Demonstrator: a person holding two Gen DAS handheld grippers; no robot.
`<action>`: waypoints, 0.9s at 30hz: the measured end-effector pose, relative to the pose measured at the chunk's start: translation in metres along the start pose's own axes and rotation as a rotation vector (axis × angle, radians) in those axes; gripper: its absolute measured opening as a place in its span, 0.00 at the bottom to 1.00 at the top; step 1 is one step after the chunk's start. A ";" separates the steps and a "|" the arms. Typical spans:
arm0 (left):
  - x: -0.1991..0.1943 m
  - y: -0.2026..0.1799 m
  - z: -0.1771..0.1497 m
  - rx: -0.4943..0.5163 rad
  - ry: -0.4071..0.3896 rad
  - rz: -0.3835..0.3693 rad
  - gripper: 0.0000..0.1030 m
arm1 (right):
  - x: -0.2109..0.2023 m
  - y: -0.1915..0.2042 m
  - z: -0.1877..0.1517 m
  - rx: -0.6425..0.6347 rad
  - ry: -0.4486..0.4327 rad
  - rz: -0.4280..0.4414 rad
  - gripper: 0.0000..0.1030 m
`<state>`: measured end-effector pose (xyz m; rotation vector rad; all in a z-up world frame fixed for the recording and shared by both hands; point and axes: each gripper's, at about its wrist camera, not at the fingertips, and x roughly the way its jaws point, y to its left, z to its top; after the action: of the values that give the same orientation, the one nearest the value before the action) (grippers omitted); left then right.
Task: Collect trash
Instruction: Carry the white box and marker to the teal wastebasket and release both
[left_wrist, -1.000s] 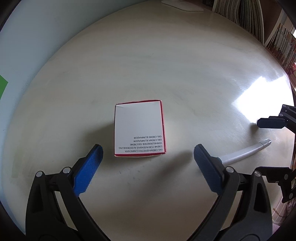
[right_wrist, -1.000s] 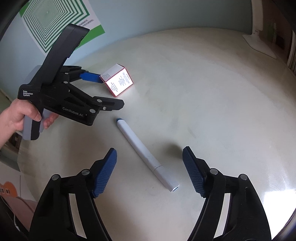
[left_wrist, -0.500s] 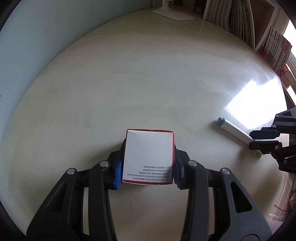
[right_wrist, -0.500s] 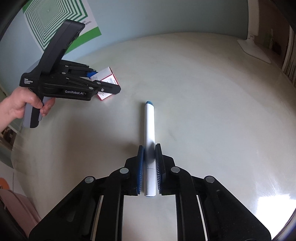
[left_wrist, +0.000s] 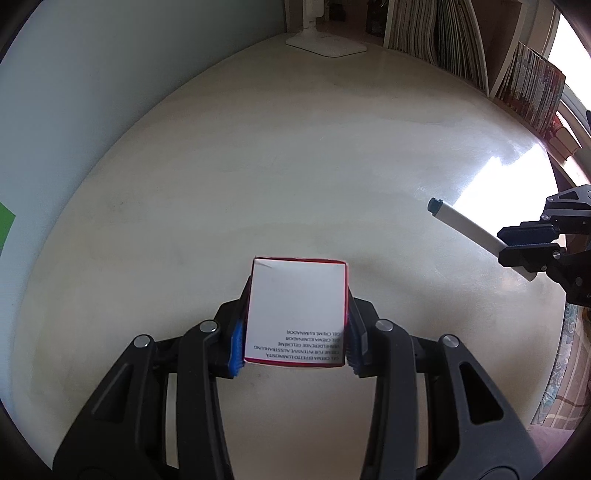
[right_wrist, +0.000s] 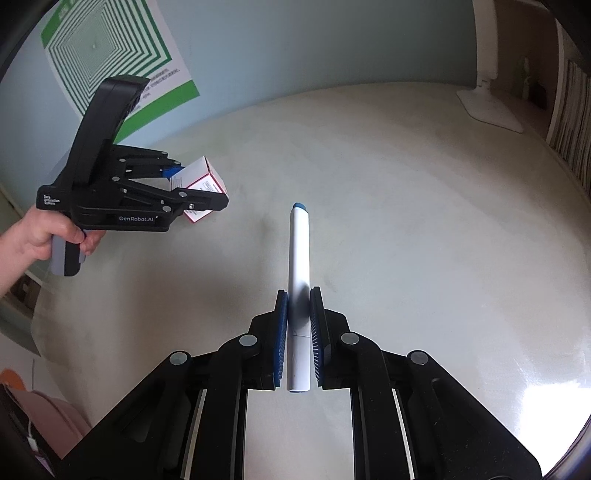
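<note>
Our left gripper (left_wrist: 295, 347) is closed on the small carton (left_wrist: 297, 314), its blue pads (left_wrist: 236, 345) pressed flat against the two side walls. The carton is white with red edging and lines of printed text that read upside down to us; it sticks out forward past the fingertips, and the side view from the right wrist shows it held clear of the table (left_wrist: 258, 166). In that view the person's left hand (right_wrist: 44, 236) wraps the grey handle behind the black frame.

Our right gripper (right_wrist: 298, 332) is clamped on the white marker (right_wrist: 299, 258), the blue pads (right_wrist: 280, 332) squeezing its barrel near the rear end. The marker runs straight ahead between the fingers, blue cap pointing away from us, and reaches well beyond the tips. From the left wrist, the same marker pokes out of the right gripper off to our right, cap toward the middle of the table.

Beyond both grippers lies the pale, glossy round tabletop, with a bright patch of glare to the right. At its far edge stands a white lamp base (left_wrist: 325, 46). Shelved magazines (left_wrist: 436, 33) line the far right. To the far left of the right gripper, a green-and-white patterned poster (right_wrist: 110, 55) hangs on the pale blue wall (right_wrist: 314, 40).
</note>
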<state>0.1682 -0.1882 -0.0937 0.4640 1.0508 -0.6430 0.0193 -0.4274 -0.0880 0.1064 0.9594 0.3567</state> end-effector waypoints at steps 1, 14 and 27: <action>-0.003 -0.001 0.000 0.003 -0.004 0.001 0.37 | -0.003 -0.001 -0.001 0.003 -0.005 -0.004 0.13; -0.024 -0.069 0.020 0.101 -0.046 -0.010 0.37 | -0.060 -0.021 -0.028 0.061 -0.077 -0.071 0.13; -0.044 -0.149 0.042 0.251 -0.093 -0.041 0.37 | -0.126 -0.043 -0.073 0.170 -0.183 -0.155 0.13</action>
<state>0.0787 -0.3120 -0.0433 0.6255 0.8967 -0.8306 -0.0950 -0.5162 -0.0424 0.2151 0.8099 0.1194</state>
